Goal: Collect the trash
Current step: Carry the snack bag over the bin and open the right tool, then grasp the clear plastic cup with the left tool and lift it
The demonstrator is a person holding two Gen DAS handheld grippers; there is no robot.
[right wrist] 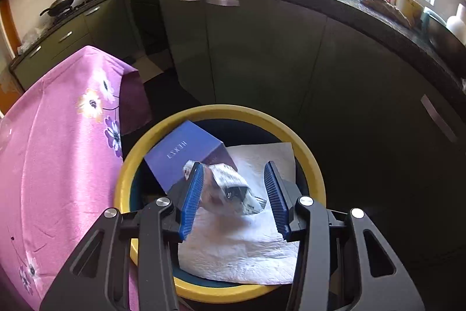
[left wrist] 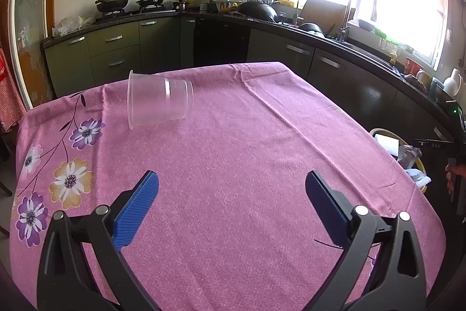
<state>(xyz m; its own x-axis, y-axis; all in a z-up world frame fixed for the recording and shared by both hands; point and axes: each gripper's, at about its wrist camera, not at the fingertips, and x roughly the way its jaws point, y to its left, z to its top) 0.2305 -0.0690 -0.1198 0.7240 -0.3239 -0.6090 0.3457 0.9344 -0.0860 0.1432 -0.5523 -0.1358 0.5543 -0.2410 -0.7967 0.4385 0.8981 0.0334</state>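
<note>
Right gripper (right wrist: 233, 188) spread apart over the round yellow-rimmed bin (right wrist: 308, 162), crumpled shiny wrapper (right wrist: 233, 188) loose between the blue pads. Best to let go fully inside the rim. Left gripper (left wrist: 231, 203) wide apart, holding nothing. Farther off on the pink flowered tablecloth (left wrist: 247, 136), clear plastic cup (left wrist: 160, 99) tipped on its side, likely next.

Left wrist overlooks the tablecloth (left wrist: 233, 136); right wrist peers down into the bin (right wrist: 308, 153).

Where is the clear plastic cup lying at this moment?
In the left wrist view, the clear plastic cup lies on its side on the pink tablecloth, far left, beyond the open left tongs.
</note>
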